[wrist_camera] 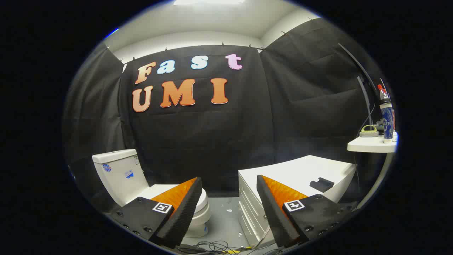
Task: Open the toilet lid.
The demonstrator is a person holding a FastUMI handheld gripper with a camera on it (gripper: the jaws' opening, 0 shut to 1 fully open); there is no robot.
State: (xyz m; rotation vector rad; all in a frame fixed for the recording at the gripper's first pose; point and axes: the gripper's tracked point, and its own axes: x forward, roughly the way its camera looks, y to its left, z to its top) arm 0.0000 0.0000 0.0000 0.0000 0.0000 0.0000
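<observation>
One fisheye camera rides on the tongs (229,184) and looks forward along the two fingers, which rise from six o'clock with a wide gap between them. It sits fairly low, facing the booth's black cloth wall straight ahead at twelve o'clock. The toilet (124,173) stands off at about eight o'clock, well apart from the lens, and a white cabinet (300,170) at about four o'clock. A small shelf (371,144) sits out at three o'clock.
</observation>
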